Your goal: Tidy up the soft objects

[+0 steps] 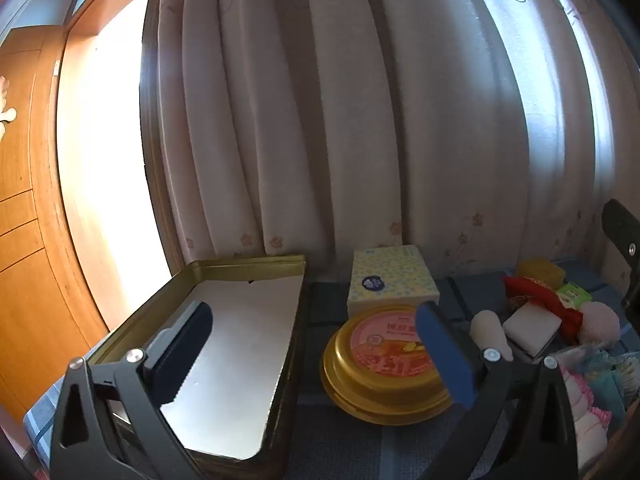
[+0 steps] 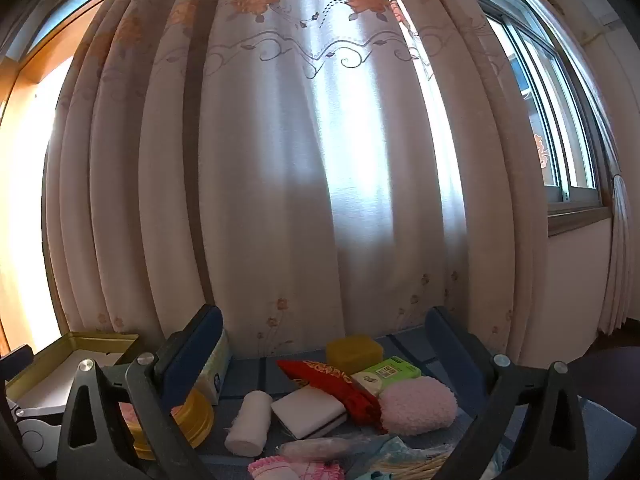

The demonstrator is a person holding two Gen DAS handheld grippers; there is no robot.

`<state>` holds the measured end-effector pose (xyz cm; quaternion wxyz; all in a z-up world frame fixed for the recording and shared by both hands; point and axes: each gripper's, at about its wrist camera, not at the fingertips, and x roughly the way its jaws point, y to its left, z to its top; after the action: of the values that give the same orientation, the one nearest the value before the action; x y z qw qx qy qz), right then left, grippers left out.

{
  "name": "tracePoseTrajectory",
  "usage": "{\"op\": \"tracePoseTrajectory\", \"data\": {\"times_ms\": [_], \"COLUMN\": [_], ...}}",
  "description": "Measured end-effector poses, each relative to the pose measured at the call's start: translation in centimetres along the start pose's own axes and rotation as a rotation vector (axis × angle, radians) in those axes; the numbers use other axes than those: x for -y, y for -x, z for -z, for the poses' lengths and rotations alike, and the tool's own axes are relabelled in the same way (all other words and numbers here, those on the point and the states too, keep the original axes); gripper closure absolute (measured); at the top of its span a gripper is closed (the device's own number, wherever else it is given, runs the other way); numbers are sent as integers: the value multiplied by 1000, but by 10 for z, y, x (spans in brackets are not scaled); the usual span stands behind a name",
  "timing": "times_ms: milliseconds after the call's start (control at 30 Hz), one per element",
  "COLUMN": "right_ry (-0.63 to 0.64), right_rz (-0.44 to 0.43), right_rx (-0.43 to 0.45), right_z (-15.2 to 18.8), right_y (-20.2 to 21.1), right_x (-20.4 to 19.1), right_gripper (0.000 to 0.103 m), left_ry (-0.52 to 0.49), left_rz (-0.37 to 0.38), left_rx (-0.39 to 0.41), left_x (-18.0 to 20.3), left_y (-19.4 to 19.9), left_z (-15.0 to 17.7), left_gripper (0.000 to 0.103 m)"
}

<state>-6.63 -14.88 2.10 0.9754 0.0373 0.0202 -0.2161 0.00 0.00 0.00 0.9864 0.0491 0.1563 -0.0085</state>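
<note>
Both the left gripper (image 1: 316,354) and right gripper (image 2: 324,354) are wide open and hold nothing; the pink fluffy puff (image 2: 418,405) looks light and squashy. Pinch it gently across its middle; it should not slip.

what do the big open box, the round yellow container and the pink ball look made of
Open box: likely metal tin, gold shiny rim, white liner inside. Round container: glossy yellow plastic, it seems, printed label on top. Pink ball: fuzzy yarn or plush, nubby matte surface.

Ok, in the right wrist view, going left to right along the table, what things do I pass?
Gold tin tray → round yellow containers → white gauze roll → white sponge block → red embroidered pouch → pink fluffy puff.
</note>
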Motion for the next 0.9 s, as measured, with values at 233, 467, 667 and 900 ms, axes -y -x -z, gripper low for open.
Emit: {"op": "tracePoseTrajectory", "data": {"times_ms": [233, 467, 667, 900], "right_ry": [3, 2, 1, 0], "right_rz": [6, 6, 7, 7], "right_rx": [-2, -5, -7, -8], "right_z": [-3, -1, -1, -1], "right_y": [3, 1, 1, 0], "right_x": [-1, -1, 0, 1], "right_gripper": [0, 1, 1, 1], "left_ry": [5, 17, 20, 27], "left_rz": [8, 8, 3, 5], "left_rx": [1, -11, -15, -28], "left_x": [-1, -1, 1, 0], "left_y": [0, 4, 5, 3], "left_z": [0, 1, -1, -2], "left_gripper": [0, 0, 0, 0]}}
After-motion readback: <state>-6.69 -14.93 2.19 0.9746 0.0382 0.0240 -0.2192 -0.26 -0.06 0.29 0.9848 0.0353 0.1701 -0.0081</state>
